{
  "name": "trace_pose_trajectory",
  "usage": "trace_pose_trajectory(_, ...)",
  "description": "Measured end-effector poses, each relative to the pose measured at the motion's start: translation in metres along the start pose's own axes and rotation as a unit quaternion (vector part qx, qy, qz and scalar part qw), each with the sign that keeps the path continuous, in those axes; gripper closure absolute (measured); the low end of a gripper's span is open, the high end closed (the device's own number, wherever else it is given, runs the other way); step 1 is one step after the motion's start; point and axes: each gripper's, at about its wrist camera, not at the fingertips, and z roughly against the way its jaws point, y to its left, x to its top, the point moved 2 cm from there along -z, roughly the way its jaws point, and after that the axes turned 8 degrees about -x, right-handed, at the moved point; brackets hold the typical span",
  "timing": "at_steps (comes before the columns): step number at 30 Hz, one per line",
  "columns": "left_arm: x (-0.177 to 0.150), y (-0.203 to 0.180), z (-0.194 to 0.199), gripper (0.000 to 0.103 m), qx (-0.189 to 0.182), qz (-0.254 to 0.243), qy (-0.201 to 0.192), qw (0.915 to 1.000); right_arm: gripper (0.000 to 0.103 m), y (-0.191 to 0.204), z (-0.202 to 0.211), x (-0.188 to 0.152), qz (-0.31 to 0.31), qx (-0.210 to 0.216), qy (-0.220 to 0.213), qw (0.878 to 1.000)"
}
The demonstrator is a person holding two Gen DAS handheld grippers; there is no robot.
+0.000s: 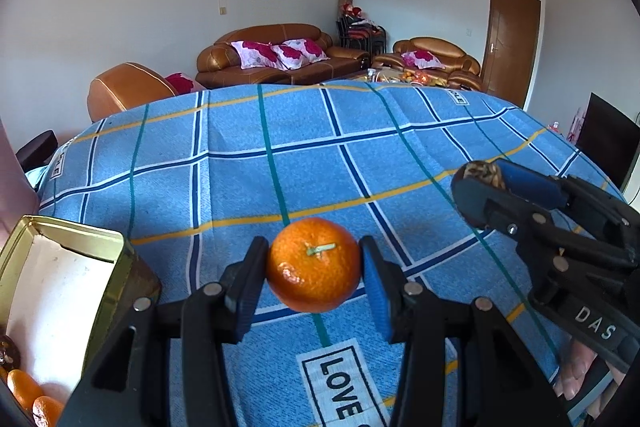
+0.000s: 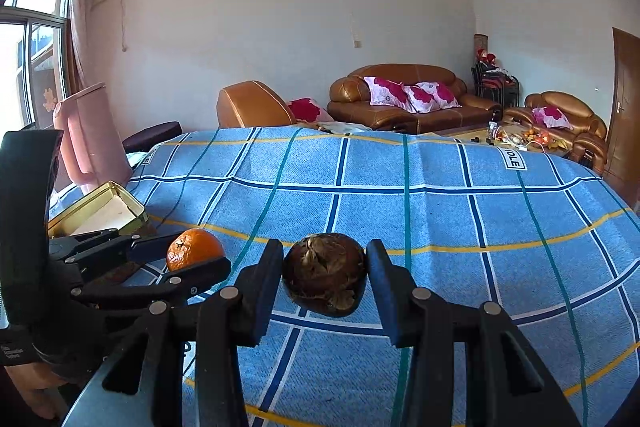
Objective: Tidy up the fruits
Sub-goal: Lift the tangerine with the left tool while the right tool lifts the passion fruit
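Above the blue checked tablecloth [image 1: 240, 155], two tongs, one fruit each: left tongs [image 1: 315, 267] clamped on one round orange mandarin [image 1: 314, 265], right tongs [image 2: 325, 275] clamped on one dark brown husked fruit [image 2: 324, 273]. Gold rectangular tin [image 1: 116, 255] at nine o'clock holds two more mandarins [image 1: 24, 387].

One round orange mandarin with a short green stem [image 1: 314, 265] sits between the fingers of the left gripper [image 1: 316, 275]. One dark brown, rough-skinned round fruit [image 2: 325, 274] sits between the fingers of the right gripper [image 2: 326, 279]. That makes two black two-finger grippers with blue pads. One open gold-rimmed metal tin with a white lining [image 1: 60, 267] lies left of the left fingers; at least two more small orange mandarins [image 1: 24, 389] show in it, and one dark fruit [image 1: 8, 349] at the frame's edge.
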Motion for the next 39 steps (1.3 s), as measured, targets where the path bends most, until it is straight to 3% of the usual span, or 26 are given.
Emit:
trace_pose_trajectory(12, -0.007, -0.002, 0.021, 0.055, 0.01, -0.006, -0.033, 0.9994, 0.058, 0.011, 0.021, -0.002, 0.025, -0.001, -0.045, 0.999)
trace_pose_trajectory(39, -0.028, -0.006, 0.068, 0.055, 0.016, -0.033, -0.081, 0.996, 0.058, 0.031, 0.05, -0.013, 0.044, 0.022, -0.07, 0.996)
